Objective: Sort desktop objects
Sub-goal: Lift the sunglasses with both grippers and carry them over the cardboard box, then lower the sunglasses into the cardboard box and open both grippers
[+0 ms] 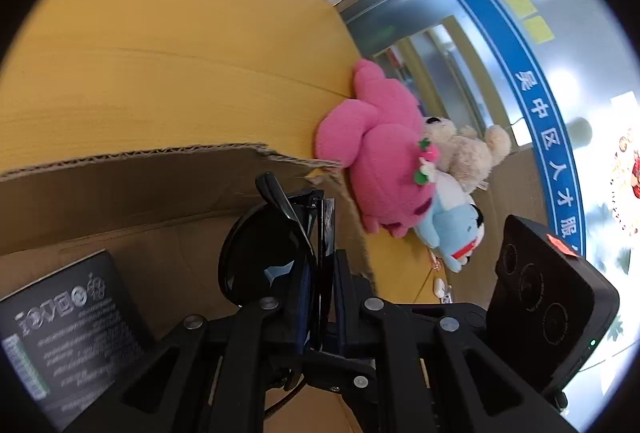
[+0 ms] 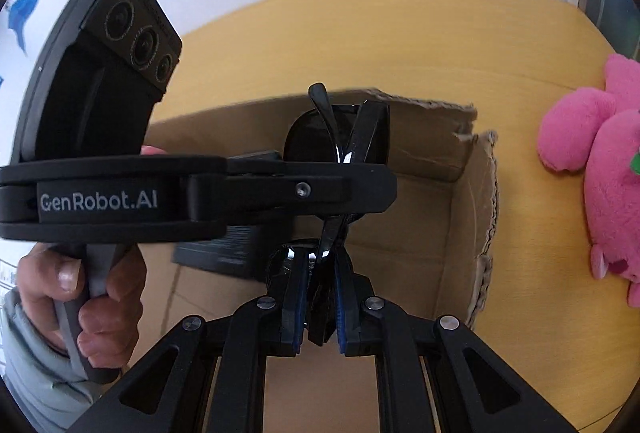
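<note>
Both grippers are clamped on one pair of black plastic sunglasses, held over the open brown cardboard box at the middle of both views. The right gripper pinches the lower part of the frame; the left gripper is closed on the frame beside a dark lens. With two grips on one thin frame, any pull apart or twist could bend a temple arm or pop a lens. A release by one gripper alone could let the glasses swing onto the black printed carton inside the box.

The yellow wooden counter fills the upper left of the left view, under a white wall. A pink plush toy lies at centre right with a cream one and a pale blue one against it, glass partitions and a blue banner behind.
</note>
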